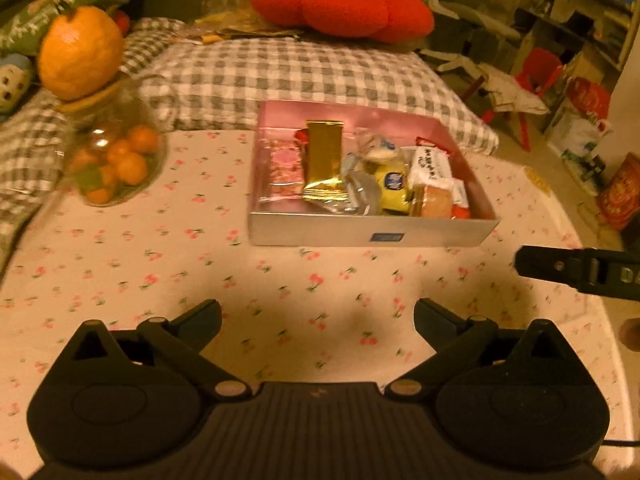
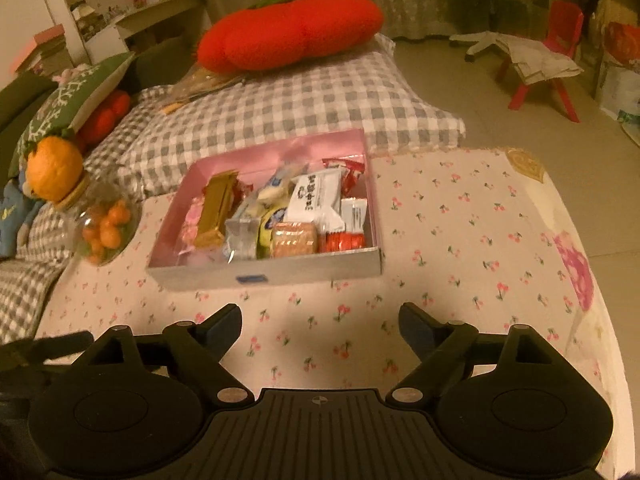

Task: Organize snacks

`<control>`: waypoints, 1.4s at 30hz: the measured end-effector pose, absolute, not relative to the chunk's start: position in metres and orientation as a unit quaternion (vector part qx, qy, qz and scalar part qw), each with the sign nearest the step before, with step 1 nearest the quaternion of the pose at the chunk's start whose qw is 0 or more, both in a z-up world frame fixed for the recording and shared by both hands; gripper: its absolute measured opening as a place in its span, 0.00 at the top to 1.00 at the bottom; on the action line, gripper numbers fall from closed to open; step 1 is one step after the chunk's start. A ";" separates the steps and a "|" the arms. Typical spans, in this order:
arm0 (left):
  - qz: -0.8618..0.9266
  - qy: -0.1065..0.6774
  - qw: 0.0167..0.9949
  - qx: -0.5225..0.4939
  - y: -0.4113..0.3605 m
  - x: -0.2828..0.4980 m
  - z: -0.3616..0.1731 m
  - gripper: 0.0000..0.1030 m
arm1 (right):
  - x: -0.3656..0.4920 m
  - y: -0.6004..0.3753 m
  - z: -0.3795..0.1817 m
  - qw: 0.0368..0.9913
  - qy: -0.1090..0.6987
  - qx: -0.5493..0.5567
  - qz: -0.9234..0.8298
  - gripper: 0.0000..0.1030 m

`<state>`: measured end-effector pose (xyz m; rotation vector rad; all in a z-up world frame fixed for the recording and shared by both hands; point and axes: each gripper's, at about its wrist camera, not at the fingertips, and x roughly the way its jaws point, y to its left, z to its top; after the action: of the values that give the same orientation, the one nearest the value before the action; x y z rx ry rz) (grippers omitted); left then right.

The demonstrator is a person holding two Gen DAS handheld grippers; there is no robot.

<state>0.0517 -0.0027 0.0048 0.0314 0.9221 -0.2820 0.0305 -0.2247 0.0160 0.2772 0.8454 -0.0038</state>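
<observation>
Both grippers are hanging over the cherry-print tablecloth (image 1: 160, 264) with fingers spread wide and nothing between them. The left gripper (image 1: 318, 316) is sitting in front of the box, and the right gripper (image 2: 320, 322) is doing the same from its side; in the left view its dark finger is poking in at the right edge.

All the snacks are lying inside the shallow box (image 2: 276, 274), pink inside and grey outside, which is resting flat on the cloth ahead of both grippers. A gold wrapped bar (image 1: 325, 160) is lying toward the left, next to a pink packet (image 1: 285, 166). A white packet with dark print (image 2: 316, 198) is sitting near the middle right, with a clear pack of crackers (image 2: 295, 239) just in front of it and a red wrapper (image 2: 345, 241) in the front right corner.

Left of the box, a clear jar of small oranges (image 2: 106, 228) with an orange-shaped lid is standing at the cloth's edge. Behind it all, a grey checked cushion (image 1: 288, 76) and a big red plush (image 1: 340, 2) are lying.
</observation>
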 end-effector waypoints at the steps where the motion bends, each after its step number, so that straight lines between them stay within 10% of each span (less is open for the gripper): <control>1: -0.131 0.443 0.887 0.020 -0.002 0.048 0.007 0.00 | 0.025 -0.223 0.017 0.904 0.405 0.135 0.001 0.12; 42: -0.076 0.426 0.901 0.021 -0.001 0.012 0.010 0.00 | -0.010 -0.187 0.016 0.918 0.394 0.047 -0.010 0.05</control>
<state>0.0119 -0.0013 0.0097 0.0433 0.8820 -0.1570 -0.0105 -0.1868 0.0164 0.0966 0.8108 -0.0211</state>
